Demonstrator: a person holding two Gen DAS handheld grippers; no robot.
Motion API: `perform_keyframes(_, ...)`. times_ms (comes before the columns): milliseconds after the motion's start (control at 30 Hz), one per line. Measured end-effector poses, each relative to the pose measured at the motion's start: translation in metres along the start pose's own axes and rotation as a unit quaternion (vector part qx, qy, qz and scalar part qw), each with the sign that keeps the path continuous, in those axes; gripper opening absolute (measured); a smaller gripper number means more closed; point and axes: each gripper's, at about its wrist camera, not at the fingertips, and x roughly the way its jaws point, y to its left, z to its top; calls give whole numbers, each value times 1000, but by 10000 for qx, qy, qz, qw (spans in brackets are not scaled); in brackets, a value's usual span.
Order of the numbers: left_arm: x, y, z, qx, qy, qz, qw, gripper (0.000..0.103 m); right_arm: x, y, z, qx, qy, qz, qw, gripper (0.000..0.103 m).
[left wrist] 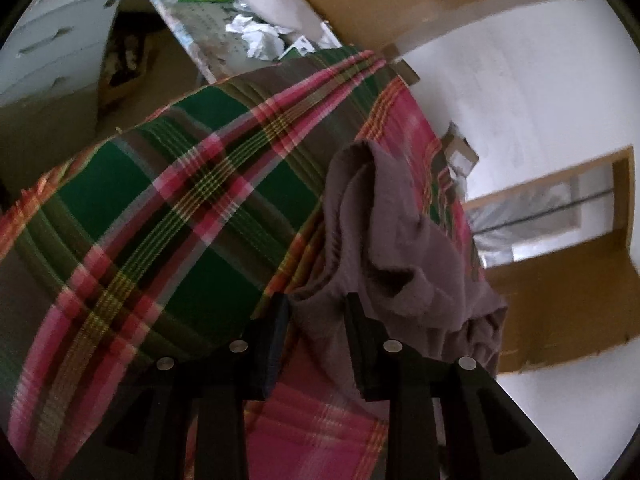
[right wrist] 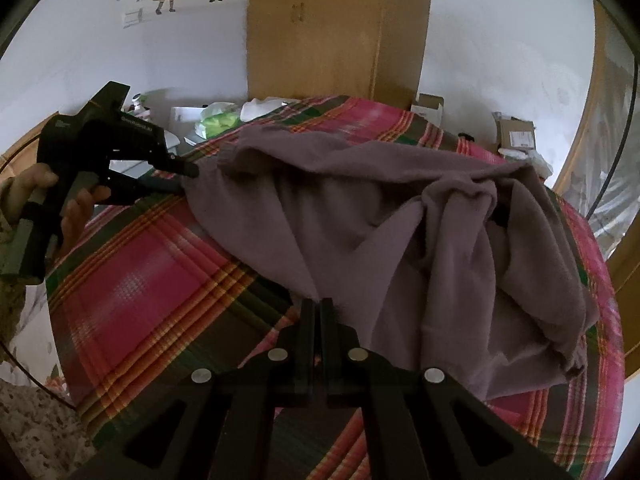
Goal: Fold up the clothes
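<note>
A mauve knit garment (right wrist: 400, 220) lies crumpled on a bed covered with a pink and green plaid spread (right wrist: 160, 280). My right gripper (right wrist: 317, 308) is shut on the garment's near edge, which is pinched between the two fingers. My left gripper (right wrist: 184, 179), held by a hand (right wrist: 76, 208), sits at the garment's far left edge. In the left wrist view its fingers stand apart, open, with the garment (left wrist: 400, 240) bunched between and beyond the left gripper (left wrist: 318, 320), over the plaid spread (left wrist: 160, 220).
A wooden cabinet (right wrist: 336, 28) stands behind the bed against a white wall. Cardboard boxes (right wrist: 516, 132) sit at the far right, and clutter with a green bag (right wrist: 218, 122) lies beyond the bed's far left corner. White drawers (left wrist: 60, 40) stand at the left.
</note>
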Motion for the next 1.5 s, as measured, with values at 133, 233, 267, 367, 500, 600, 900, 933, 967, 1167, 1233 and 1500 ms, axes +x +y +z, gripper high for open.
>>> perform_keyframes(133,2,3,3,-300,27,-107,9995,29,6,-3,-3,86,47,-26,9999,2)
perform_keyframes(233,1,4,2,-434,61,-154,9989,29,10,1,-5,-41,78,-66,9999,11)
perform_keyframes(267,2,3,1,-441,91,-171,9988,30,10,3,-6,-98,87,-81,9999,17)
perform_keyframes(367,3,-2,-3,-350,49,-116,9993,29,14,10,-9,-315,140,-136,9993,35)
perform_keyframes(500,4,-2,-5,-597,13,-100,9982,30,22,13,-7,-403,149,-317,9986,35)
perform_keyframes(600,9,-2,-9,-746,196,-252,9967,30,25,12,-4,-387,154,-364,9985,35)
perform_keyframes(900,20,-16,-1,-854,145,-26,9962,30,31,7,-4,-395,273,-399,9980,35)
perform_keyframes(933,20,-14,0,-925,134,-82,9956,30,31,6,-4,-382,288,-391,9981,35)
perform_keyframes(967,20,-11,0,-994,106,-151,9949,30,32,5,-4,-368,302,-383,9981,35)
perform_keyframes(1167,19,-5,-1,-1051,-22,-349,9939,25,36,5,-2,-422,347,-375,9978,25)
perform_keyframes(1233,18,-5,0,-979,-61,-367,9945,18,37,5,-2,-412,348,-404,9977,12)
perform_keyframes(1500,-18,10,3,-892,-458,-499,9937,9,14,10,-1,-360,59,-263,9990,2)
